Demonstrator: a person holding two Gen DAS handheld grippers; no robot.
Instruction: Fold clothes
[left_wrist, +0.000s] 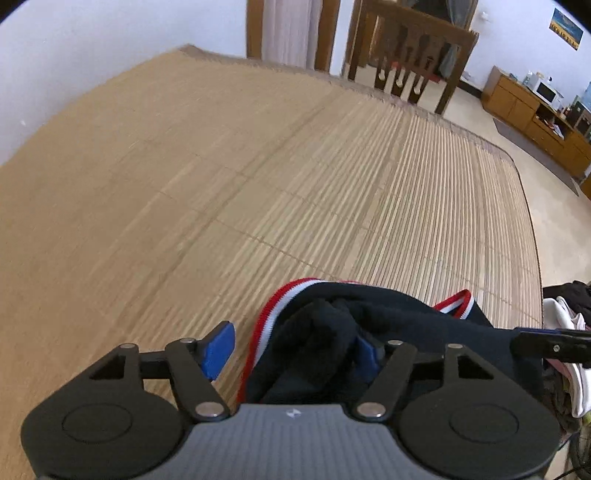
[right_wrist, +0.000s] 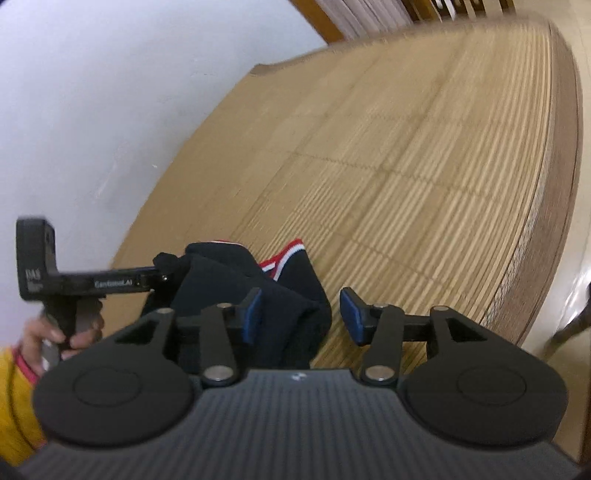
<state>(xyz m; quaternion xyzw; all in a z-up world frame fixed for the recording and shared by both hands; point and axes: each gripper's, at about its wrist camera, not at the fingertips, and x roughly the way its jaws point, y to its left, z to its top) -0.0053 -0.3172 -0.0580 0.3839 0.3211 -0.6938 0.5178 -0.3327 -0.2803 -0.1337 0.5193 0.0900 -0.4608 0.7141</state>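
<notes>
Our left gripper and right gripper both stand spread, the bunched navy garment between their fingers, above the mat. Its shape and axis are hidden.

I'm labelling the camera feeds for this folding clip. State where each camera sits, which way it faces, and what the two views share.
Left wrist: on the left gripper, looking over its open jaws across the bamboo mat toward a wooden chair; the navy garment lies between the jaws.
Right wrist: on the right gripper, facing along the mat toward the white wall; open jaws, the person's left hand and yellow sleeve show.
Shared: the mat and the garment.
</notes>
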